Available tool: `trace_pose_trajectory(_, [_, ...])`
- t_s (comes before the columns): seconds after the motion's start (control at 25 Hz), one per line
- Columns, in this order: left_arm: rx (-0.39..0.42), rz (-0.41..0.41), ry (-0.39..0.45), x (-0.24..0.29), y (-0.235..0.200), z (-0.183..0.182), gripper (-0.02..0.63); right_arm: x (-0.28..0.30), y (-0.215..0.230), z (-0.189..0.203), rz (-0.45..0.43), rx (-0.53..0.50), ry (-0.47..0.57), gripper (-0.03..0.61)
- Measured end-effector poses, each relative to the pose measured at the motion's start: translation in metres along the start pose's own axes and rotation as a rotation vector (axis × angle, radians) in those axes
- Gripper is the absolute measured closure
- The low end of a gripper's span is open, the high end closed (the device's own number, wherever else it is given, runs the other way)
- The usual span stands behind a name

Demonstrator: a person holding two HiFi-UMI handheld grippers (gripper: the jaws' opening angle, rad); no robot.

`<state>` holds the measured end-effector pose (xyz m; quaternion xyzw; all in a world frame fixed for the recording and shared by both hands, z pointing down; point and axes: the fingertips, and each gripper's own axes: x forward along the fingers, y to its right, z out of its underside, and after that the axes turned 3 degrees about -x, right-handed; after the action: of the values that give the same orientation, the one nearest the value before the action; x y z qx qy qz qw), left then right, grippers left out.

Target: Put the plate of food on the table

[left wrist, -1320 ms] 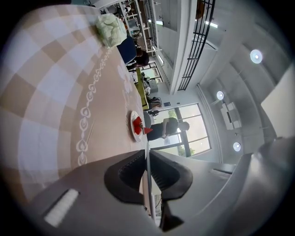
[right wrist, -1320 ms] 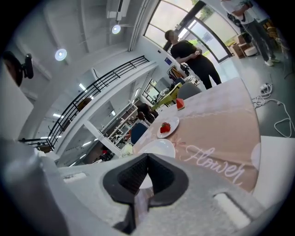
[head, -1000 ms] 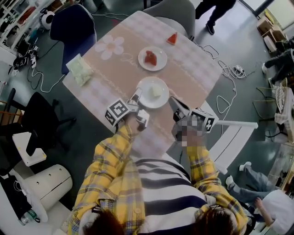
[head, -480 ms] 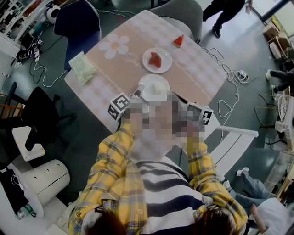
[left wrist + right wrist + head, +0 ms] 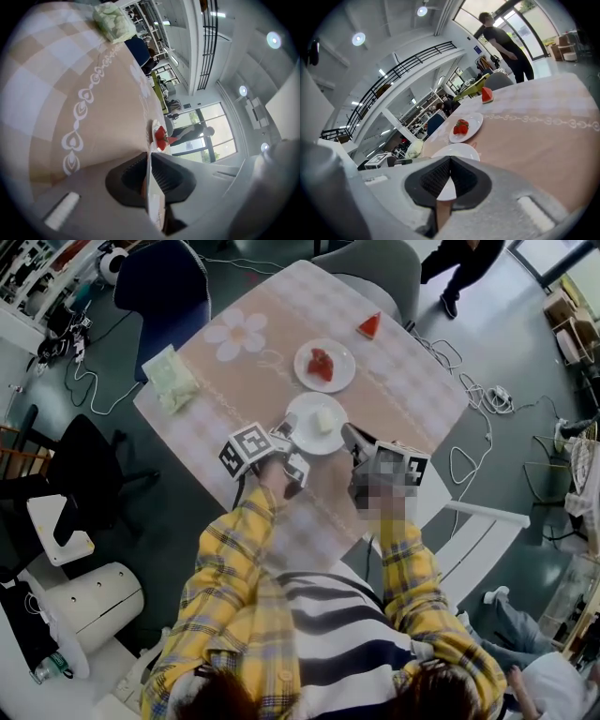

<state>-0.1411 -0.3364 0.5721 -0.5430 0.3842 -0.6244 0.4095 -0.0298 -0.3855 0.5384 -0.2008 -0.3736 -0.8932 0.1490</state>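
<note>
The plate (image 5: 309,440) with a pale bit of food is low over the near part of the tabletop (image 5: 403,371). I think it is being set down, but I cannot tell if it rests there yet. The left claw (image 5: 286,435) pinches its left rim. The right claw (image 5: 450,161) is pressed together and empty, just beside the plate. Next, the left claw should let go gently. I can read no words anywhere.

The table (image 5: 403,381) carries two white plates, a plate of red food (image 5: 342,371) at upper centre and a plate with a pale piece (image 5: 323,440) below it, one red wedge (image 5: 370,326) and one pale green bag (image 5: 169,379). Four chairs surround it: a blue chair (image 5: 155,287) upper left, a grey chair (image 5: 375,268) at top, a black chair (image 5: 89,470) at left and a white chair (image 5: 478,521) at right.
</note>
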Motion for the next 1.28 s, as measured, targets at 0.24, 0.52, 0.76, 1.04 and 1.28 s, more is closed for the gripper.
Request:
trace_pose_trajectory(0.24, [0.178,-0.062,-0.091,0.001,0.003,0.007,0.508,0.006,-0.002,0.005,-0.010,-0.007,-0.018,0.581])
trace_pose_trajectory(0.52, [0.554,-0.167,-0.201,-0.002,0.002,0.012,0.456,0.007,-0.005,0.010,-0.020,-0.013,-0.030,0.581])
trace_pose_trajectory(0.76, [0.818,-0.254,-0.152,-0.013,0.002,-0.010,0.510,0.004,-0.003,0.010,0.004,-0.051,-0.031,0.581])
trace_pose_trajectory(1.04, [0.798,-0.116,-0.089,-0.028,0.028,0.007,0.611,-0.002,0.000,0.016,0.030,-0.075,-0.032,0.581])
trace_pose_trajectory(1.28, [0.798,-0.024,-0.144,-0.038,0.038,0.036,0.611,-0.012,-0.005,0.021,0.039,-0.092,-0.021,0.581])
